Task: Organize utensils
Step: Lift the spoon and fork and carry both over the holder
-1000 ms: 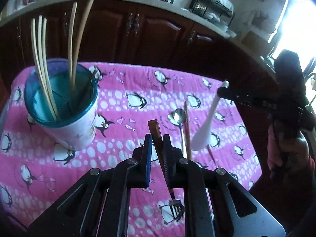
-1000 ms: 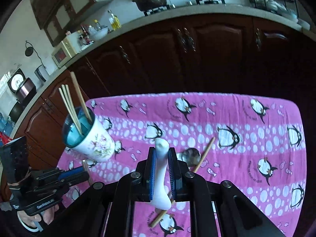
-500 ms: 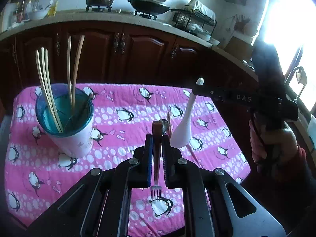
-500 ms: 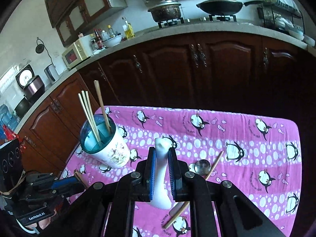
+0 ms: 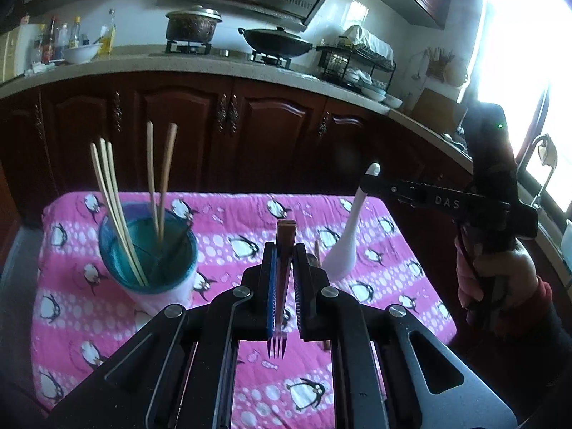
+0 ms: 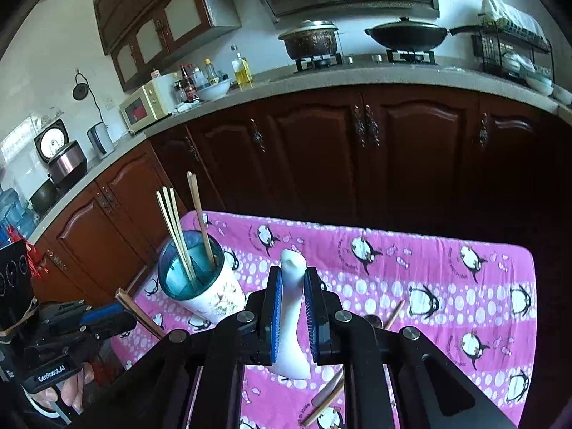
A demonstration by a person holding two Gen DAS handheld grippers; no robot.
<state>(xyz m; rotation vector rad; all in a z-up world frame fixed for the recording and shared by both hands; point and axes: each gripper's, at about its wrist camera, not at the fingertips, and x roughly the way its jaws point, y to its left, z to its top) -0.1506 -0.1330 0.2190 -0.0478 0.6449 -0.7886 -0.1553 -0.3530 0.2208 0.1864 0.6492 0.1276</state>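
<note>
A slim metal fork with a brown wooden handle (image 5: pixel 284 279) is clamped between the blue-padded jaws of the left gripper (image 5: pixel 285 279); its tines are pointed back toward the camera and its squared handle end is raised above the pink penguin-printed tablecloth (image 5: pixel 71 307). A glossy white ceramic soup spoon (image 6: pixel 292 318) is pinched upright at its handle by the right gripper (image 6: pixel 292 307), with its rounded bowl hung low above the cloth. In the left wrist view the same spoon is seen held aloft to the right, gripped at its upper end.

Beneath the right gripper a wooden chopstick (image 6: pixel 393 312) is laid slantwise on the cloth, and a small round metal spoon bowl (image 6: pixel 371 320) is partly hidden just beside it, behind the gripper's frame. Further off, to the left, a white floral-printed cup with a translucent teal rim (image 6: pixel 203 286) is stood on the cloth; three pale bamboo chopsticks (image 5: pixel 114 211) are leaned against its rim and two darker wooden chopsticks (image 5: pixel 159 178) are stood almost upright inside.

Beyond the table, dark carved wooden cabinets (image 6: pixel 393 150) are ranged under a speckled stone countertop (image 6: pixel 357 75), on which a lidded pot (image 6: pixel 309 39) and a black wok (image 6: pixel 407 34) are set upon a gas stove.
</note>
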